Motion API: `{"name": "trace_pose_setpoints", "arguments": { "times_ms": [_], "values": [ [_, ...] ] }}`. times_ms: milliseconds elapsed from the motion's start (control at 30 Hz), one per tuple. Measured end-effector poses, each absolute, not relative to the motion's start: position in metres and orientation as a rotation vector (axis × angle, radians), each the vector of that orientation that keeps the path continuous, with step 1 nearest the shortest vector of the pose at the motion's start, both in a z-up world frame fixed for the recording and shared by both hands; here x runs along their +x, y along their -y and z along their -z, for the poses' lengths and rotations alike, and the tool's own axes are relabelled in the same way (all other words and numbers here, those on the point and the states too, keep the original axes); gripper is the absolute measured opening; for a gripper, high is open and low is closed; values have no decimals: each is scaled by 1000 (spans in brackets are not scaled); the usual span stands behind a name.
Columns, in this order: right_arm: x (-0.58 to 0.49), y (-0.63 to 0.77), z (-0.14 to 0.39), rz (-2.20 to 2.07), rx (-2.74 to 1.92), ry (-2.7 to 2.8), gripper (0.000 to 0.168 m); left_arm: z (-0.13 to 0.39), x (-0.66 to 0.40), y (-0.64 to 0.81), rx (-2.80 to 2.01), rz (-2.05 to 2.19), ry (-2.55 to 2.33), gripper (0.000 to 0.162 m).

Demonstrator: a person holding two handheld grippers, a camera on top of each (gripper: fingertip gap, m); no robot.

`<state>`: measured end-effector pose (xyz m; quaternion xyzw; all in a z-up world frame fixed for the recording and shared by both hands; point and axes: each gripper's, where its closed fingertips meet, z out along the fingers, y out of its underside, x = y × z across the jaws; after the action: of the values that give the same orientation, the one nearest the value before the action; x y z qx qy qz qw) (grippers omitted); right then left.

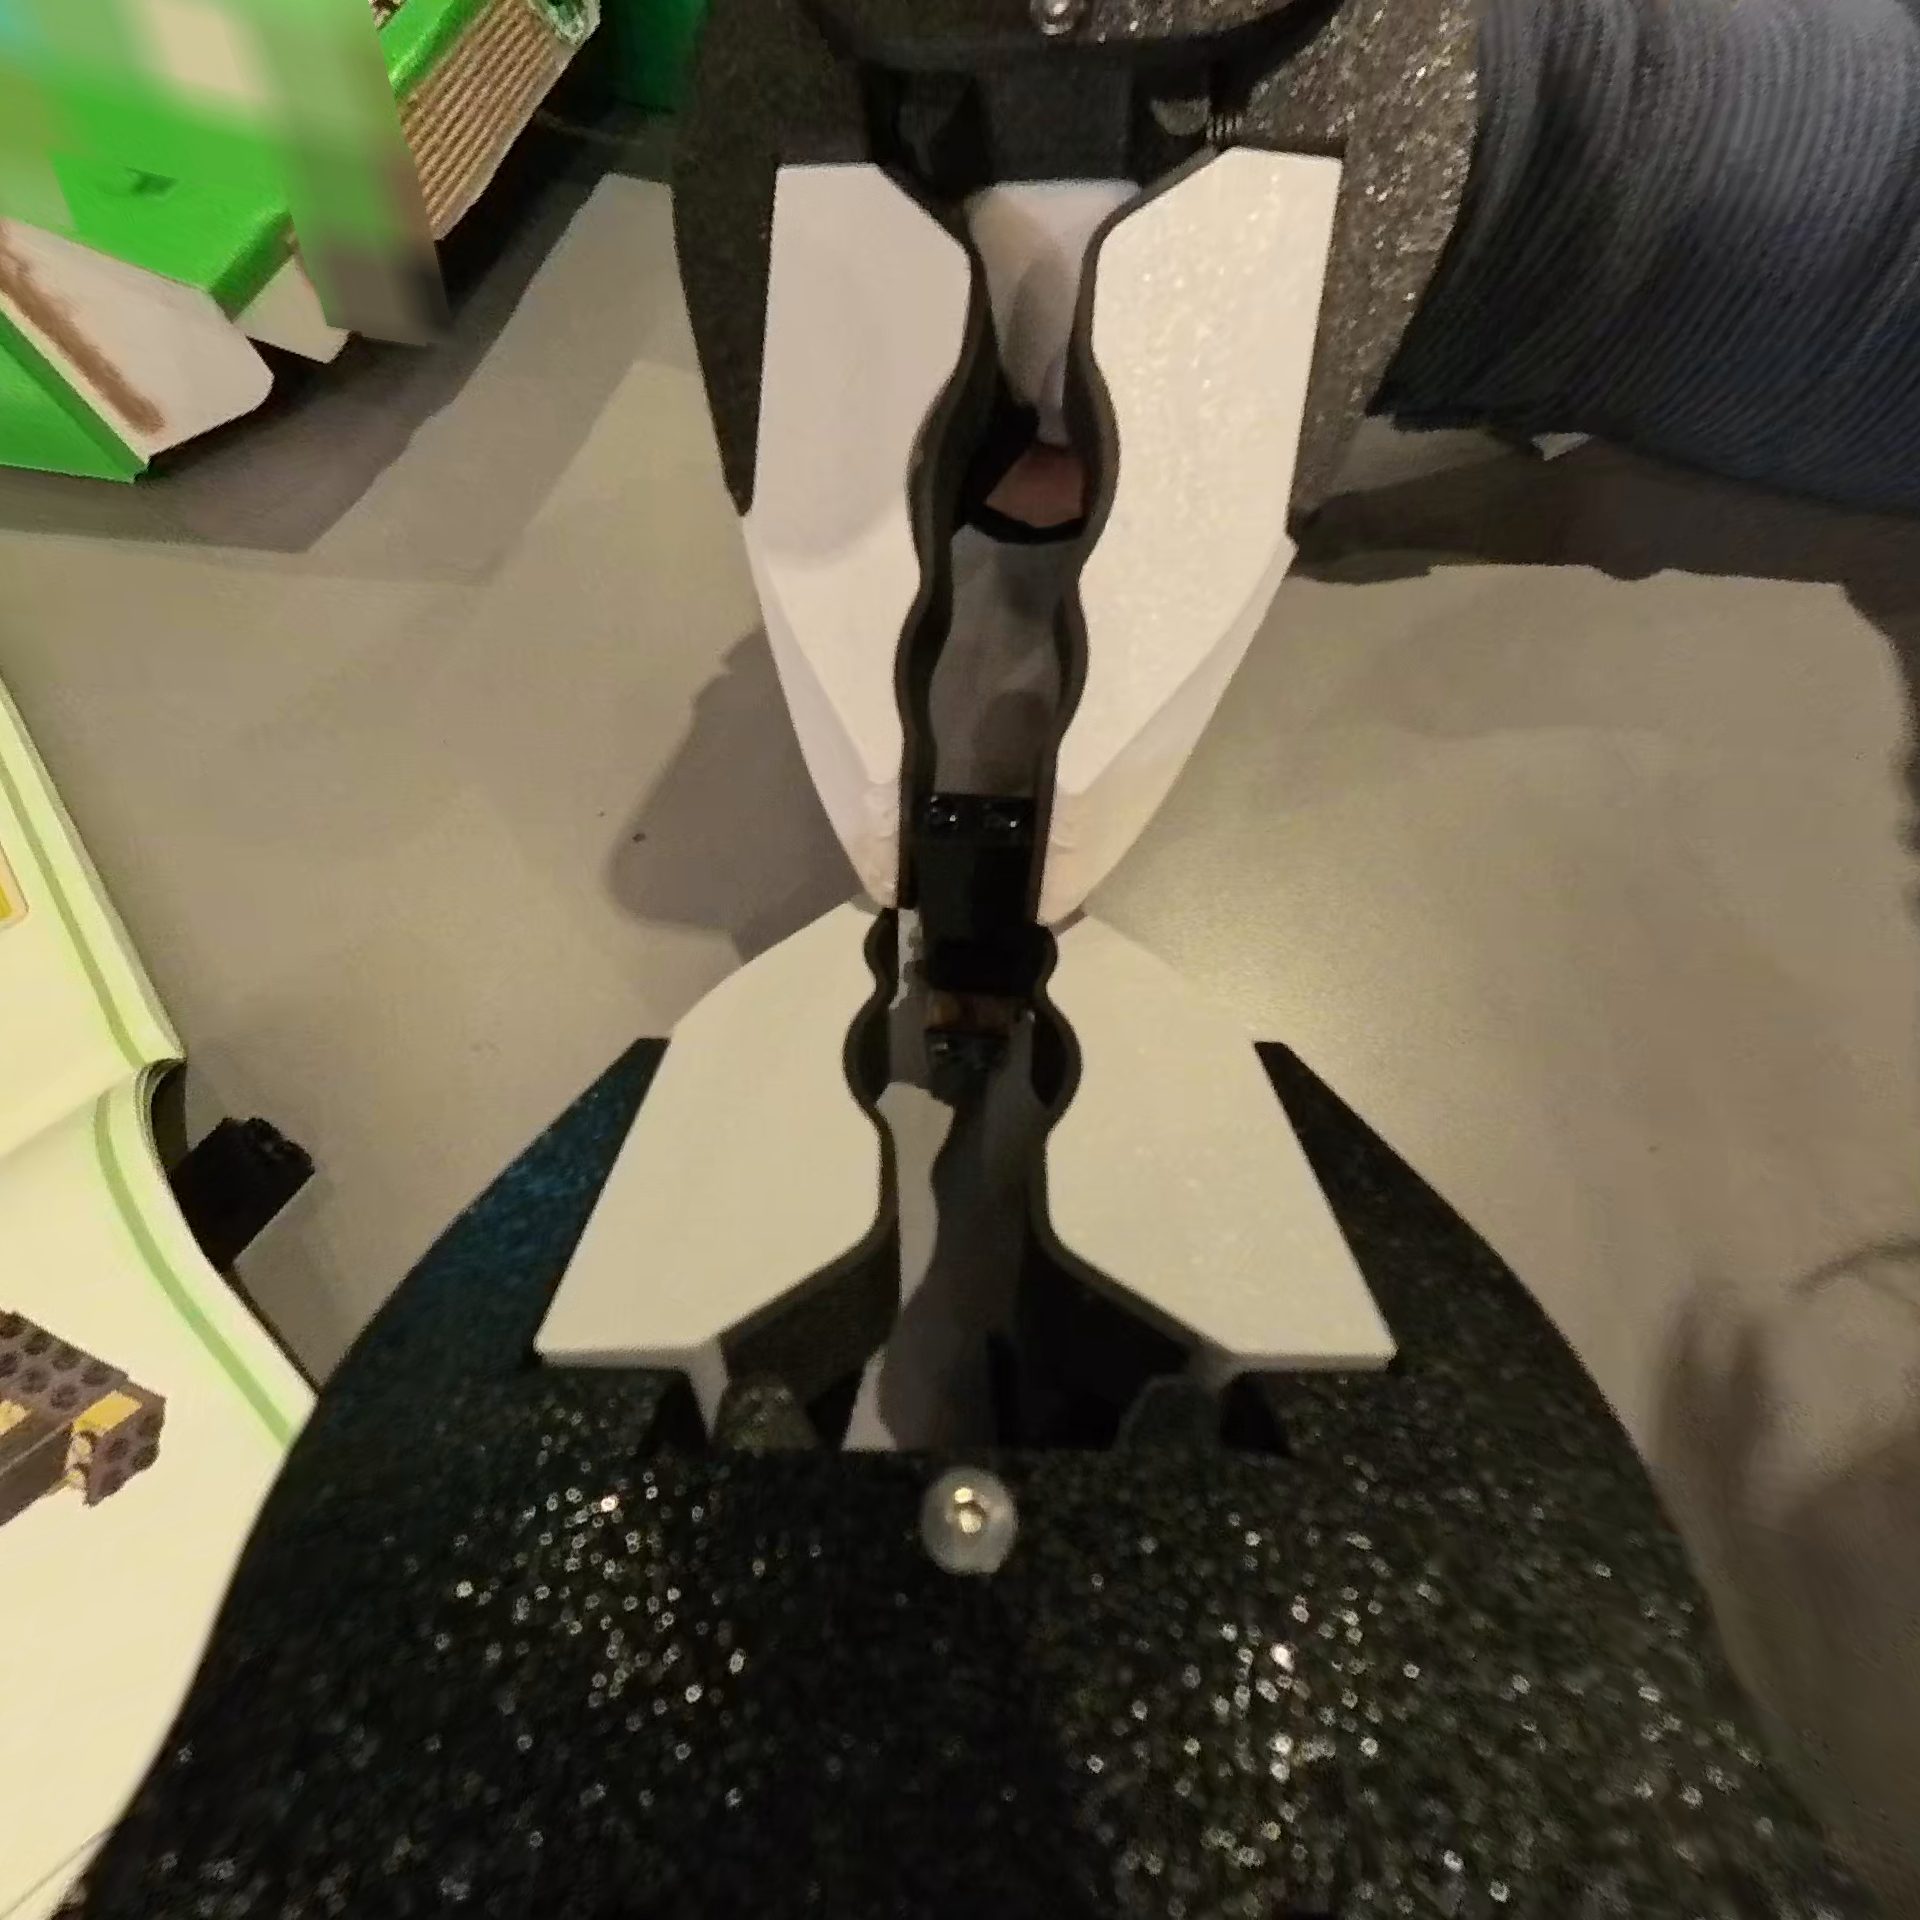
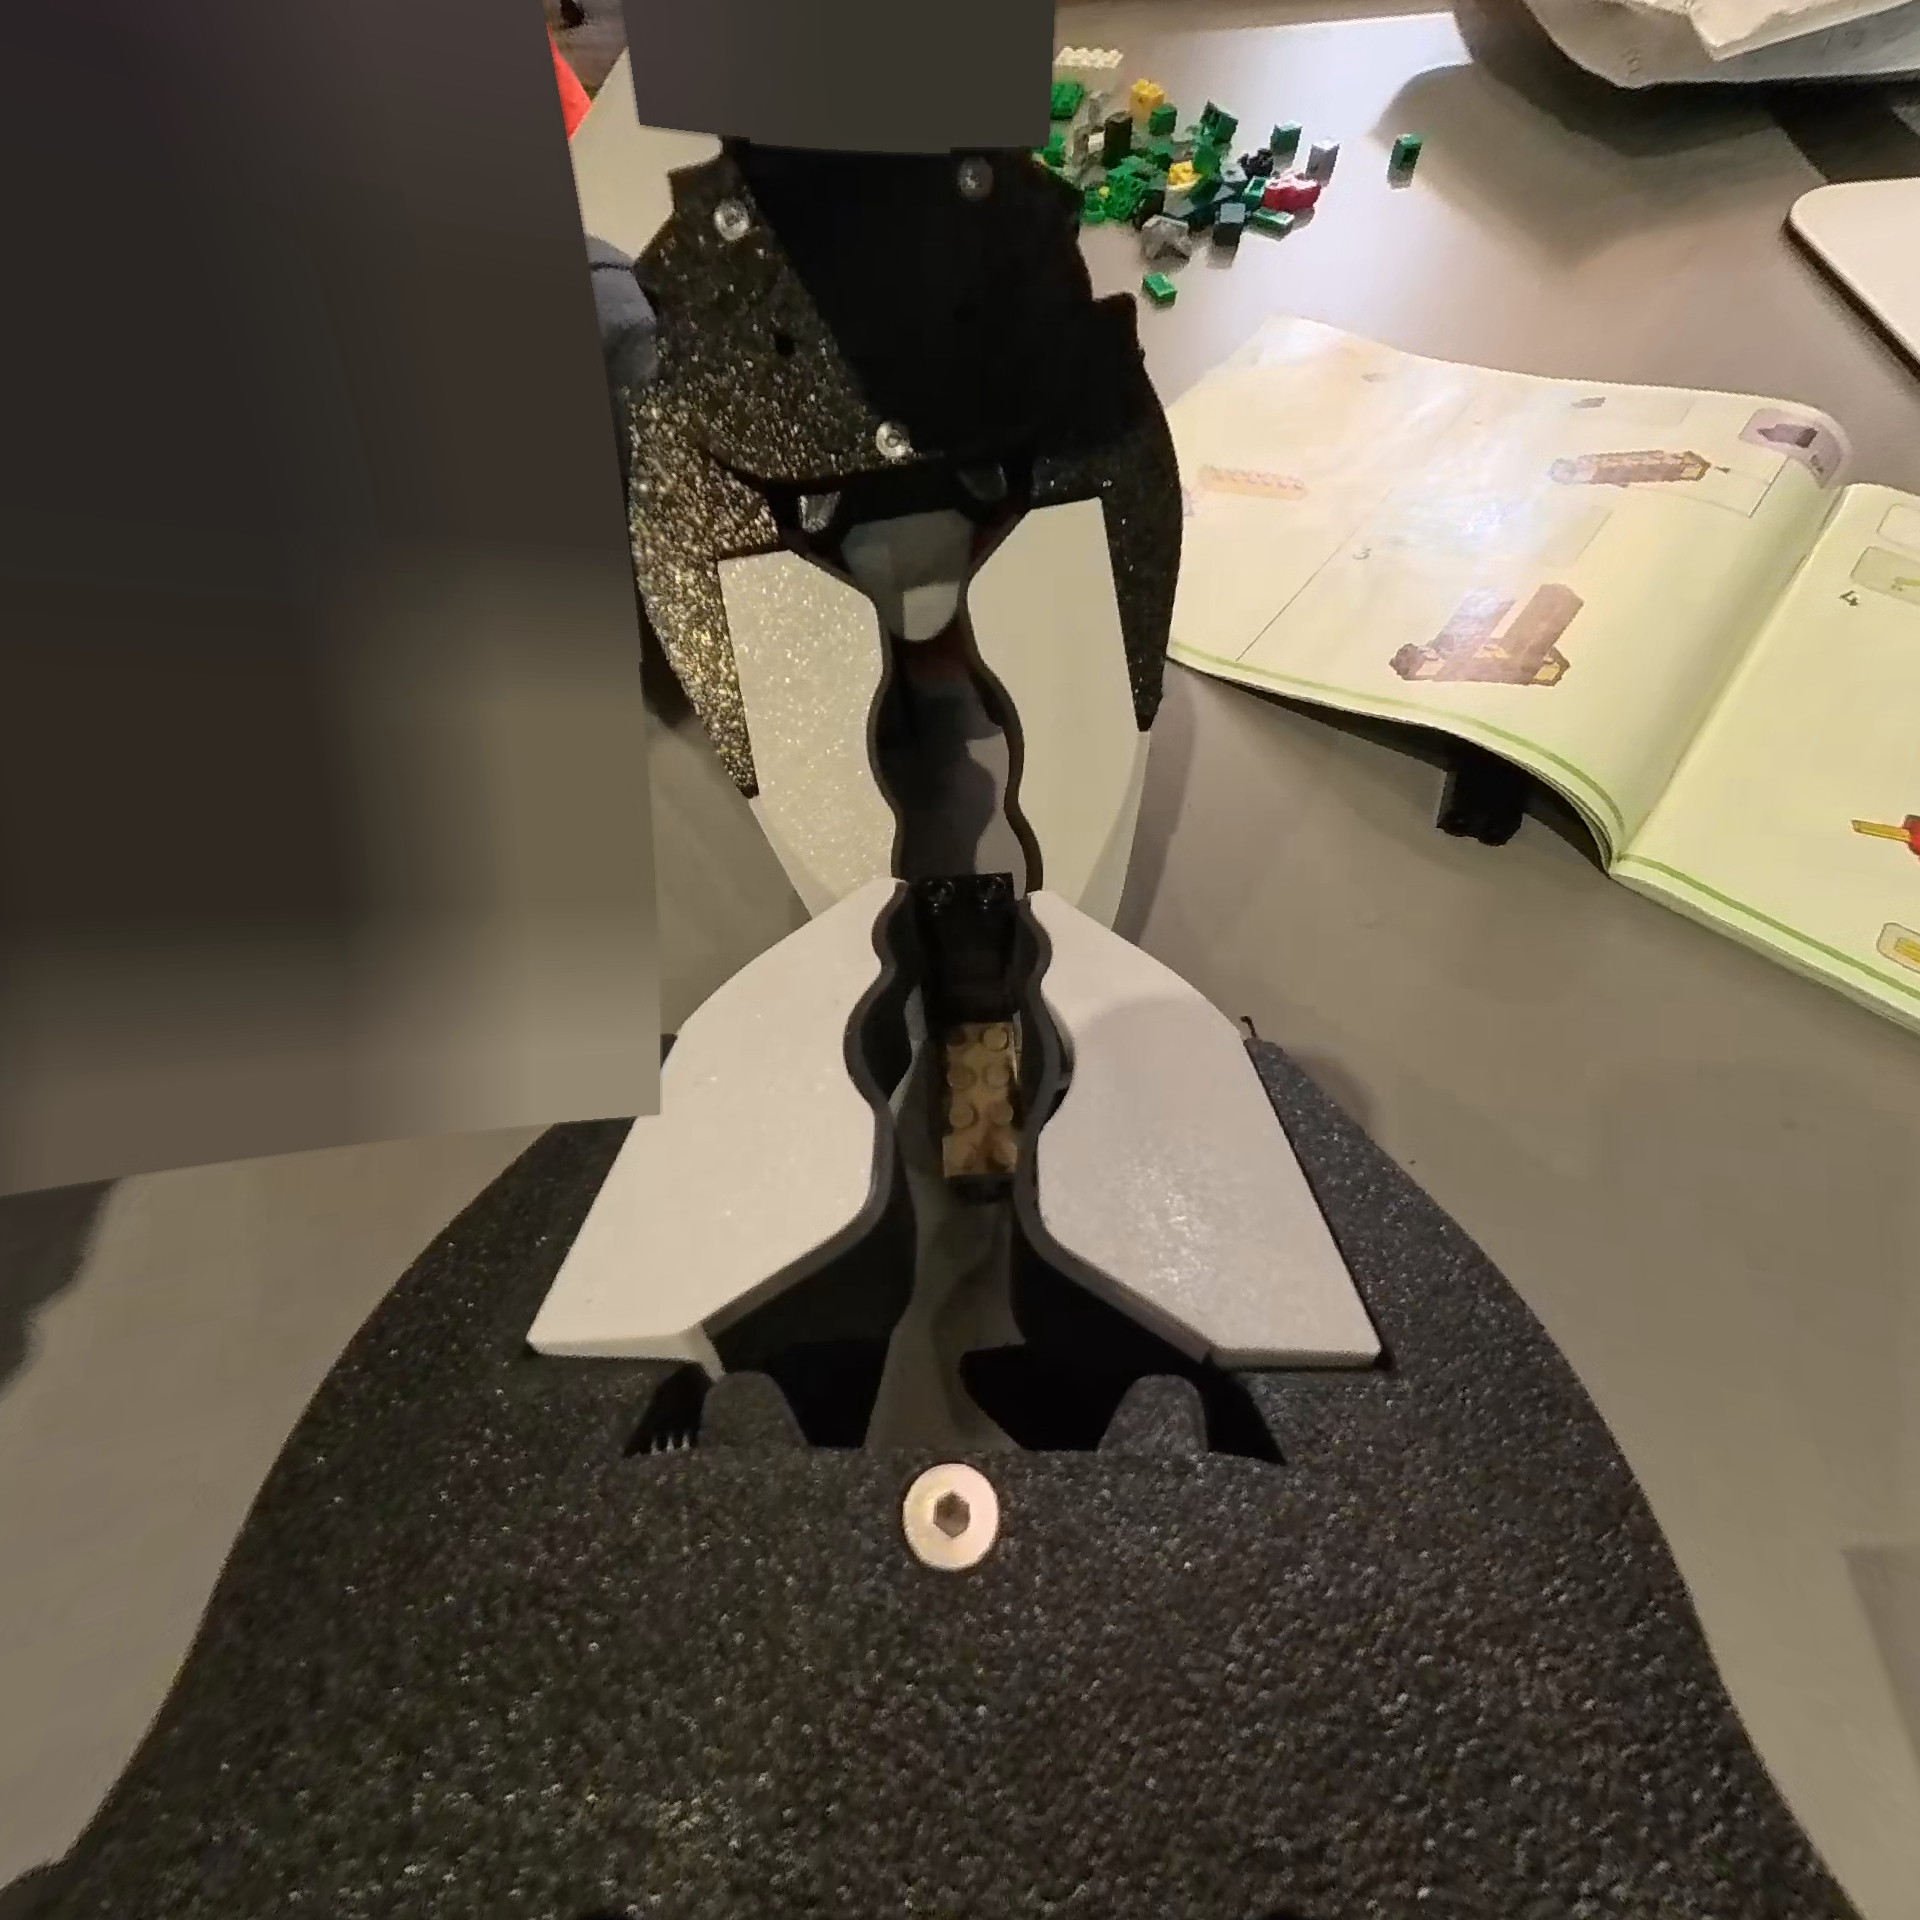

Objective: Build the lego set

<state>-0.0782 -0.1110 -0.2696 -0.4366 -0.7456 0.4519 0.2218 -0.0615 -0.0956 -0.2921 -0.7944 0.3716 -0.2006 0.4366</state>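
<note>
My two grippers meet tip to tip above the grey table (image 1: pixel 1455 935). Between them sits a small stack of black and tan lego bricks (image 1: pixel 977 873). In the left wrist view my left gripper (image 1: pixel 961 935) is shut on the near end of the stack. The right gripper (image 1: pixel 977 899) comes from the top and is shut on the black brick. In the right wrist view my right gripper (image 2: pixel 966 904) is shut on the stack (image 2: pixel 982 1101), with its tan plate facing up. The left gripper (image 2: pixel 966 868) closes on the far black end.
An open instruction booklet (image 2: pixel 1558 582) lies to the right, also at the left edge of the left wrist view (image 1: pixel 73 1039), with a black piece (image 2: pixel 1481 800) under it. A pile of loose bricks (image 2: pixel 1195 177) lies at the back. Green boxes (image 1: pixel 156 208) stand far left. A sleeve (image 1: pixel 1683 239) shows top right. My left and right fingertips are right by each other.
</note>
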Motion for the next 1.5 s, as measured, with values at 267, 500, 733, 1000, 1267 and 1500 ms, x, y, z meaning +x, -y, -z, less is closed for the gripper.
{"name": "trace_pose_setpoints", "arguments": {
  "times_ms": [267,500,733,1000,1267,1500],
  "values": [
    [-79,111,269,-1243,-1195,2048,16,293,-60,98,-1975,513,-946,17],
    [-80,112,260,-1354,-1176,1959,25,293,-60,98,-1981,527,-942,17],
    [-80,110,262,-1321,-1161,1956,16,293,-60,98,-1983,534,-937,17],
    [-79,112,262,-1335,-1153,1964,16,312,-71,107,-2106,495,-995,43],
    [-79,113,262,-1343,-1141,1962,16,314,-64,103,-2126,460,-1045,36],
    [-78,114,262,-1358,-1130,1961,16,313,-61,103,-2100,468,-1042,24]
  ]
}}
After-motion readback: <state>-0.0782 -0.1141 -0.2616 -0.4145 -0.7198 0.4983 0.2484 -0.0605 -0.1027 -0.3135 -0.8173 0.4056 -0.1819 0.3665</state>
